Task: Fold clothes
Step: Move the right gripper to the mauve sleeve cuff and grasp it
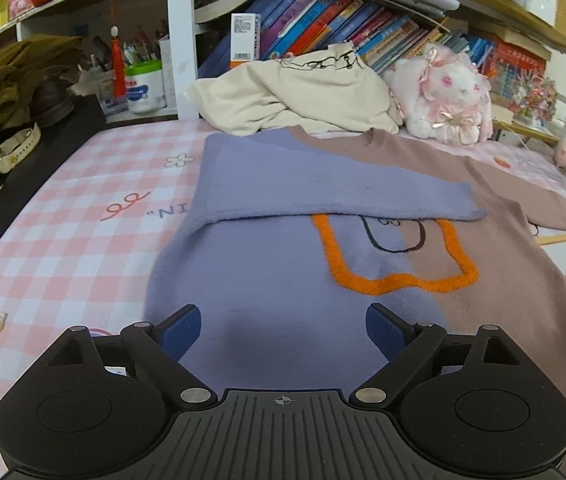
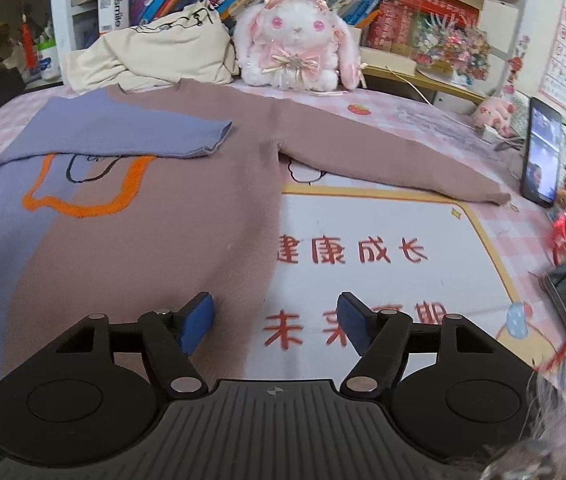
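Purple-and-mauve, the sweater (image 2: 155,216) lay flat on the pink checked tabletop (image 1: 63,216), its purple sleeve (image 1: 323,188) folded across the chest, its mauve sleeve (image 2: 395,168) stretched out. Behind lay a cream garment (image 2: 155,56), a plush rabbit (image 2: 299,44) and books (image 1: 323,20). Left gripper (image 1: 283,330) and right gripper (image 2: 275,322) hovered low at the hem, jaws released.

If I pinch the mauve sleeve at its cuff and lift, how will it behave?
The mauve sleeve is probably floppy: it lies limp and flat like the folded purple sleeve. The fuzzy knit likely grips the right gripper pads well. It may drag the sweater body.
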Motion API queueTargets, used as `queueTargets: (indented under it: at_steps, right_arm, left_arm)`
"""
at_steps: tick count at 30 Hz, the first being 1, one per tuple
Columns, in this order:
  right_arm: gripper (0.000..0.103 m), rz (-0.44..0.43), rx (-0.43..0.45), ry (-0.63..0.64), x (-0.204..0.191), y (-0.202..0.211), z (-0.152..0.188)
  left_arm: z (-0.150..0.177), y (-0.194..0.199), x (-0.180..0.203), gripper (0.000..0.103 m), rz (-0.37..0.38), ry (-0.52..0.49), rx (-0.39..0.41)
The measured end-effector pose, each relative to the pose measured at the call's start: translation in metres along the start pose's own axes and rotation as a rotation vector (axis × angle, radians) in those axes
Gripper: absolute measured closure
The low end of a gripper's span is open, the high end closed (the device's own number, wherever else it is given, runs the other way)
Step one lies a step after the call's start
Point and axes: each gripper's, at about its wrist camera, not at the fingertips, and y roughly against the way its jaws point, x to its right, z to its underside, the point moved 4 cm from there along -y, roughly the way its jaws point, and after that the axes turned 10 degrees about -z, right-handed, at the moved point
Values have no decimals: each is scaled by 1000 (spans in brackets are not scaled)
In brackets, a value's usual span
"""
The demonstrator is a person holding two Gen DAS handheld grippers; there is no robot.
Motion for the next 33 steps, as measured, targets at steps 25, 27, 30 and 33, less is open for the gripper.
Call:
queueTargets:
  at_steps: [25, 27, 30, 33]
  right_arm:
    - [34, -77, 52, -141, 194, -38, -44]
    - [34, -70, 56, -150, 203, -40, -45]
    - [34, -54, 63, -165, 216, -43, -46]
    - [34, -26, 75, -196, 231, -47, -46]
  left_arm:
    - [19, 14, 134, 11, -227, 74, -159]
    - [19, 16, 135, 11, -251, 97, -148]
    - [21, 17, 136, 11, -283, 120, -143]
    - [23, 17, 139, 11, -301, 128, -154]
